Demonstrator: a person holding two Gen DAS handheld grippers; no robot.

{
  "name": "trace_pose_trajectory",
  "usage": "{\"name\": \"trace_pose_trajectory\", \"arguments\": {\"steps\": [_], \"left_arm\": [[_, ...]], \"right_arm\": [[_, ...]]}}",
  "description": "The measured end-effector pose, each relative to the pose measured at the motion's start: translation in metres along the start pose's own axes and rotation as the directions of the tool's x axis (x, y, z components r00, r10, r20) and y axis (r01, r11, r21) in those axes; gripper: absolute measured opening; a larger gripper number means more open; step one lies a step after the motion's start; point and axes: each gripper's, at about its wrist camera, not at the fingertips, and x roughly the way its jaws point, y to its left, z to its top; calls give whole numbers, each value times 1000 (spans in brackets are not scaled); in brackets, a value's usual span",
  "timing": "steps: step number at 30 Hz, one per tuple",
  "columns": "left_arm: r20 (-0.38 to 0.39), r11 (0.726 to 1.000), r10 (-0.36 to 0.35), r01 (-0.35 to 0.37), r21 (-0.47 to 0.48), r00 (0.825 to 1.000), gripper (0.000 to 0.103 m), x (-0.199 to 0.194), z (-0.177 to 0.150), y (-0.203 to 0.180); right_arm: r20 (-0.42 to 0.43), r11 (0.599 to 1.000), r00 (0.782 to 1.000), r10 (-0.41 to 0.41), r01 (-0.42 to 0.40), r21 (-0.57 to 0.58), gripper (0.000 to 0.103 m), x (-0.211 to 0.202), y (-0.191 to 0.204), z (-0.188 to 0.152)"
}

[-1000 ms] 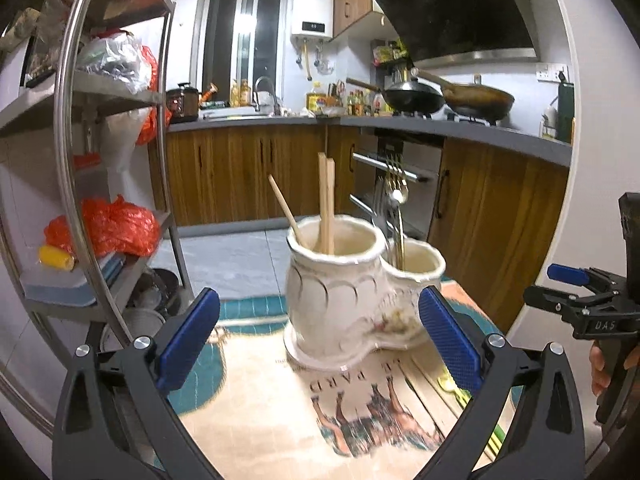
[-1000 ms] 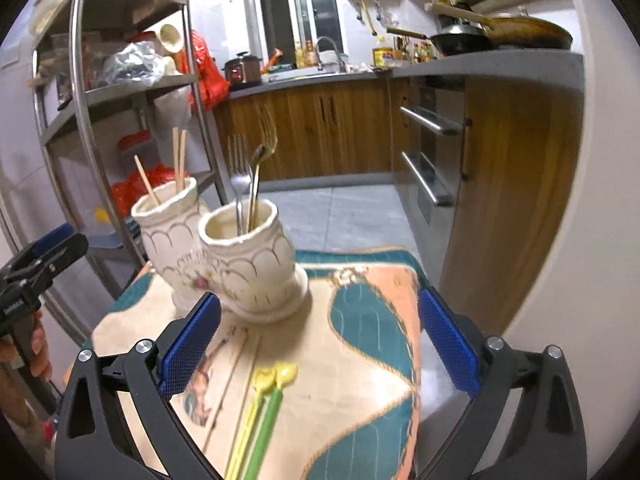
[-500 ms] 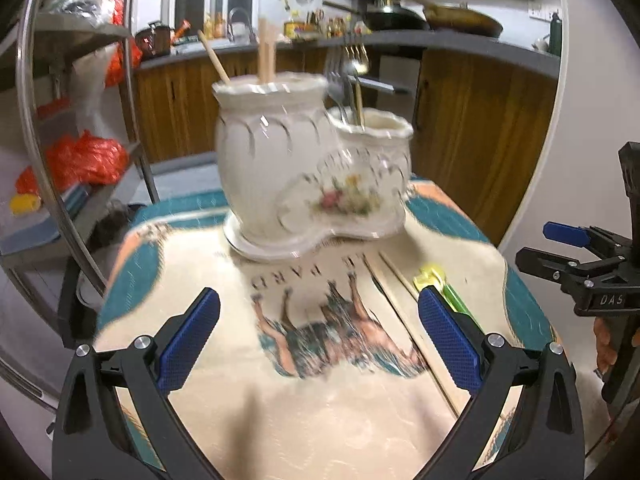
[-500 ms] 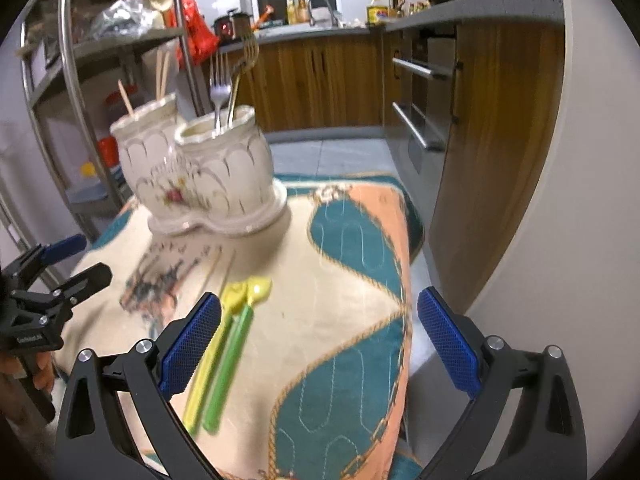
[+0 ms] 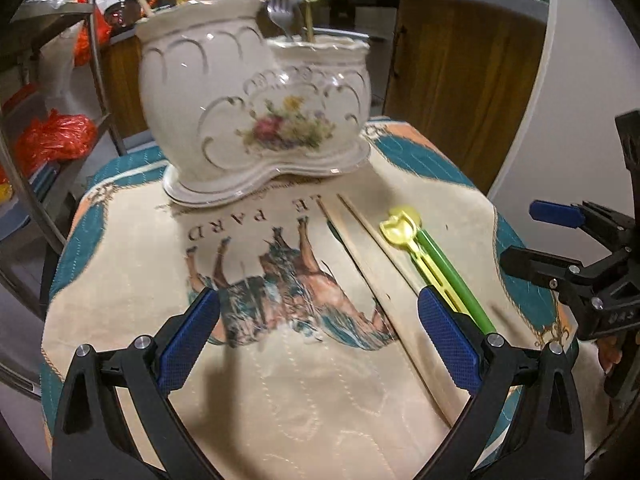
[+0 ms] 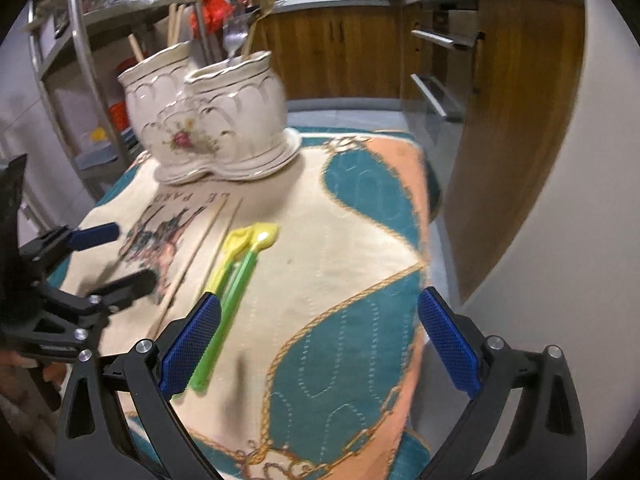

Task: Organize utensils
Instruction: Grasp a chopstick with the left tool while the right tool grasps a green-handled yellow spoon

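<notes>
Left claw [image 5: 318, 340]: released, empty, hovering over the cloth-covered tabletop [image 5: 132, 264]. Right claw [image 6: 320, 344]: released, empty. Loose on the cloth: two wooden chopsticks [image 5: 360, 236] and, just beside them, a yellow spoon [image 5: 404, 224] and green spoon [image 6: 228, 308], near the double ceramic holder [image 5: 256, 120]. Holder contents: forks, probably more chopsticks (blurred). Risk: thin chopsticks slipping or cloth snagging. Kitchen: wooden cabinets [image 6: 340, 48], metal rack [image 6: 80, 60].
</notes>
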Motion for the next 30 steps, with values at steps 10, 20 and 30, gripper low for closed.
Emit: {"name": "trace_pose_trajectory", "arguments": {"steps": [10, 20, 30], "left_arm": [[-48, 996, -63, 66, 57, 997, 63, -1, -5, -13], [-96, 986, -76, 89, 142, 992, 10, 3, -7, -24], [-148, 985, 0, 26, 172, 989, 11, -2, -2, 6]], "right_arm": [[-90, 992, 993, 73, -82, -95, 53, 10, 30, -8], [-130, 987, 988, 78, -95, -130, 17, 15, 41, -7], [-150, 991, 988, 38, -56, -121, 18, 18, 25, 2]]}}
